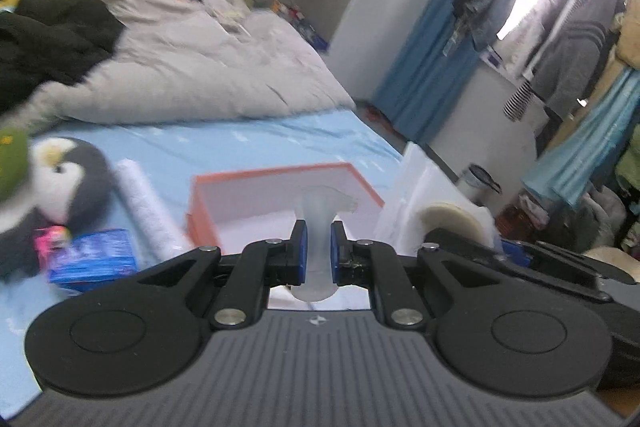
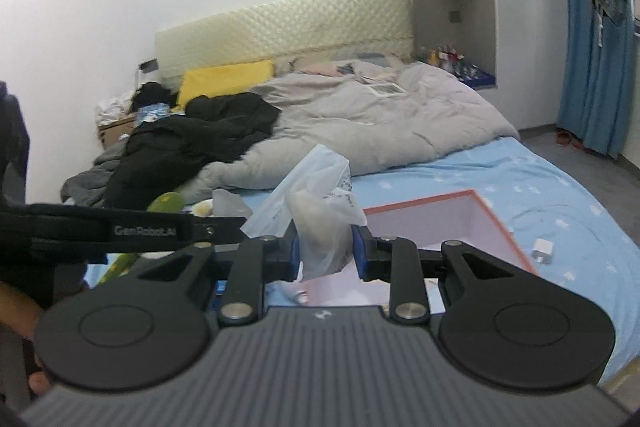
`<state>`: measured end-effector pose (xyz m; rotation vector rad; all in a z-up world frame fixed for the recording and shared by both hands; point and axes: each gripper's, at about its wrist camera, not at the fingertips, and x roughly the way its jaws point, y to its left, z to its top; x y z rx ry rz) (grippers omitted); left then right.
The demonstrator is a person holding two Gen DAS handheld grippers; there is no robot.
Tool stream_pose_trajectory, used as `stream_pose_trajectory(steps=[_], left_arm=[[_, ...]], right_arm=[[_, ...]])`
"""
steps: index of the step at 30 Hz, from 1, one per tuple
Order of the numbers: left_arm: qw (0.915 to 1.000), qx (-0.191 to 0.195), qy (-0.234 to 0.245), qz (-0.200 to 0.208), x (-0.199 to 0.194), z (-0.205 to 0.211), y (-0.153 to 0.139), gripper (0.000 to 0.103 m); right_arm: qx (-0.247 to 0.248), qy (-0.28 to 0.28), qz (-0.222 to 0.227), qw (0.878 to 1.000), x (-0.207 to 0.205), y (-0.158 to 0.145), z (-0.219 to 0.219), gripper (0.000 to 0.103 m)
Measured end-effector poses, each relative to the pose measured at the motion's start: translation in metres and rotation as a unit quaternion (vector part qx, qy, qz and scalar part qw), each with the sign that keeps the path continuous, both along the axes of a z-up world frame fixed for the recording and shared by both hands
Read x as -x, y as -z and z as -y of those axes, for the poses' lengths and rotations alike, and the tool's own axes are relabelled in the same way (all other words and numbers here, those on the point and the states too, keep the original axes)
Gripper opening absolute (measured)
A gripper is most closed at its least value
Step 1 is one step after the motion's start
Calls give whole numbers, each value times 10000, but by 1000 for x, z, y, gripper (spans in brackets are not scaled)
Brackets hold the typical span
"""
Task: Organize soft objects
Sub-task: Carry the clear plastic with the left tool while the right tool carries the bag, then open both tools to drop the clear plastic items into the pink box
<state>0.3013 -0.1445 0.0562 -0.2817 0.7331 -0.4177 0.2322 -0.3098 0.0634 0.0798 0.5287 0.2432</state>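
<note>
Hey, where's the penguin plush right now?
In the left wrist view, the penguin plush lies at the far left on the light blue sheet, with a blue packet in front of it and a white roll to its right.

The bed (image 2: pixel 500 187) carries a grey duvet (image 2: pixel 380 123), black clothes (image 2: pixel 192 143), a pink-rimmed box (image 2: pixel 504 231), a penguin plush (image 1: pixel 60 183) and 1 white charger (image 2: pixel 543 251).
</note>
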Motion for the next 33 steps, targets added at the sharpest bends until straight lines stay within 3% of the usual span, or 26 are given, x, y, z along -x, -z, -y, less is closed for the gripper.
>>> stream_pose_trajectory(steps=[3,6,16,22,25,28,33], left_arm=[[9995,-63,211,-209,-26,24,5,13],[9978,-362,387,-397,-47,49,14,13],[9864,-643,646,-1366,-86,93,83,14],[9825,-741,669,-1569,-97,96,104,15],[9814,-739,702,-1626,-100,96,107,27],[9823,-779,694,-1554,-99,95,105,37],[9848,-872,733,-1310,-92,95,96,38]], right_arm=[[92,75,-353,9993,-21,6,17,30],[134,193,-732,9970,-40,19,31,30],[-214,727,-1886,9791,-77,82,79,30],[-99,793,-2089,9747,-79,101,88,31],[-66,830,-2136,9734,-79,106,90,33],[-1,884,-2180,9719,-82,109,92,44],[2,894,-2124,9731,-80,109,93,55]])
